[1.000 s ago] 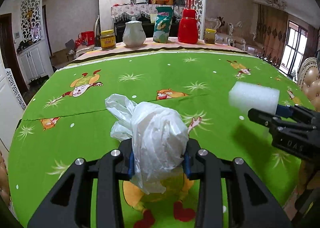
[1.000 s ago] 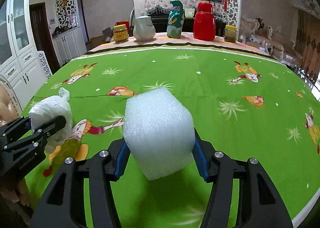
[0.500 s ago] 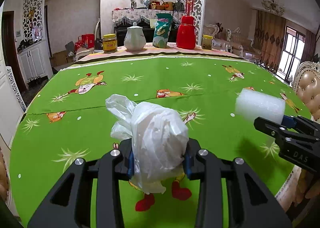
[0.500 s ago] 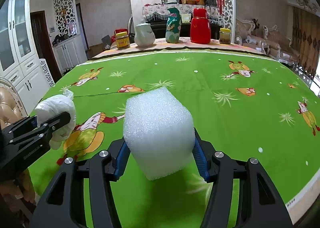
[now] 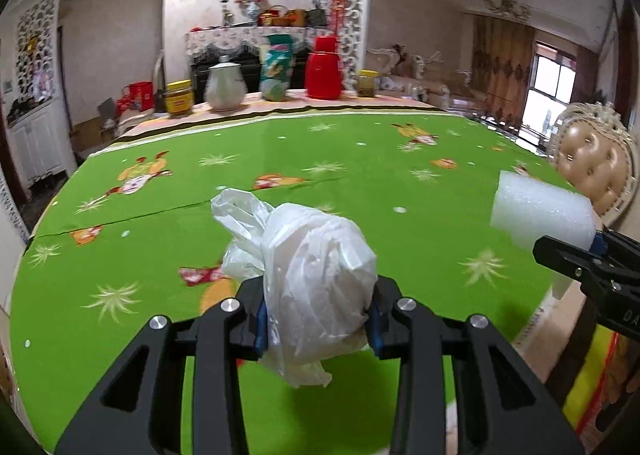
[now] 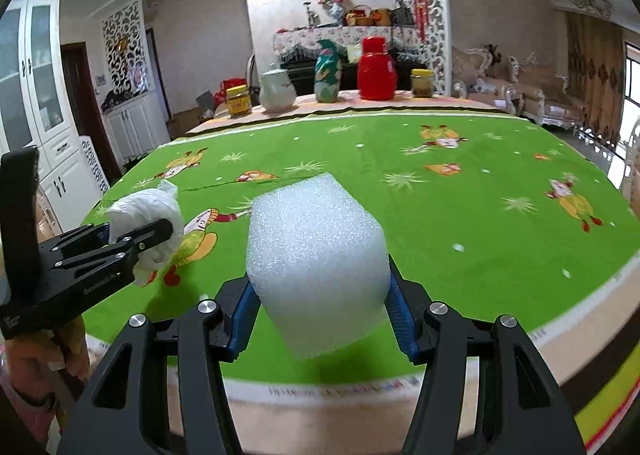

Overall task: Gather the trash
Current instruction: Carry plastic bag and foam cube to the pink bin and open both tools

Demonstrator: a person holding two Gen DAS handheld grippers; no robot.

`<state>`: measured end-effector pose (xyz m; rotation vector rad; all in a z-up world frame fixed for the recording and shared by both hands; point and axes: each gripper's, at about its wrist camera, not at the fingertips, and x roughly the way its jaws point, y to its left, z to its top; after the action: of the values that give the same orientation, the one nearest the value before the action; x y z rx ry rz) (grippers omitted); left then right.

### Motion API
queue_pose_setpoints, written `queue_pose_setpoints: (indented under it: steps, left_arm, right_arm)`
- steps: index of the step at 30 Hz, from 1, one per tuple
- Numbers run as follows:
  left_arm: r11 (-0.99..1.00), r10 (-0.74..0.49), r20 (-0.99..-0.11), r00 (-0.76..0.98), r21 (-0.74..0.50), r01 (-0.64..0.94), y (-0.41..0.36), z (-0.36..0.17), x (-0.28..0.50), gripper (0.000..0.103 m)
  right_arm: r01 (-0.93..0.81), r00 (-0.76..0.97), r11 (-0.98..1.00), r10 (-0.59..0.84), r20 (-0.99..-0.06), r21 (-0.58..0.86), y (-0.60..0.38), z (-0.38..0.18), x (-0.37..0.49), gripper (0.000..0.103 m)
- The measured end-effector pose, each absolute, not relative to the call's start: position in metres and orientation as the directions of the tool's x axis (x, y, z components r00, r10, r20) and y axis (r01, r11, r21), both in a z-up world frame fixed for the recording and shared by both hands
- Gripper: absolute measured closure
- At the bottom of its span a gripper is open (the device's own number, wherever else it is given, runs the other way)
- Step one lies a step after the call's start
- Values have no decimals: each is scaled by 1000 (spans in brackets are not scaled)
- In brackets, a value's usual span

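The left gripper [image 5: 316, 319] pinched a crumpled plastic bag [image 5: 316, 279] at lower centre of its frame. The right gripper [image 6: 320, 311] pinched a foam block [image 6: 316, 267], also lower centre. Both were held above the tabletop [image 6: 440, 215] near its lower edge.

Risk: the bag's slack film could slip free. The chair [image 5: 596, 171] at right limited room; the green surface ahead was open.

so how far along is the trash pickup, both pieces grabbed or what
Pickup looks done: the left gripper is shut on the crumpled plastic bag, the right gripper on the white foam block, both lifted above the green tablecloth. Left: dropping them somewhere; no bin is in view.
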<state>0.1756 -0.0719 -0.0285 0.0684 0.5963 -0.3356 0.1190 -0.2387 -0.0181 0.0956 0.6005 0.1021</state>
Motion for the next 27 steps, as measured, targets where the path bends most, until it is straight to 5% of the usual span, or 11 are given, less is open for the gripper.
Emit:
queue_pose_setpoints:
  steps: [13, 27]
  left_arm:
    - [761, -535, -516, 669, 51, 647, -202, -21, 101, 67]
    - [384, -788, -505, 352, 45, 922, -355, -23, -2, 67]
  right_arm:
    - [242, 829, 964, -145, -541, 112, -339, -32, -6, 48]
    - [627, 693, 774, -507, -513, 83, -447, -29, -155, 48]
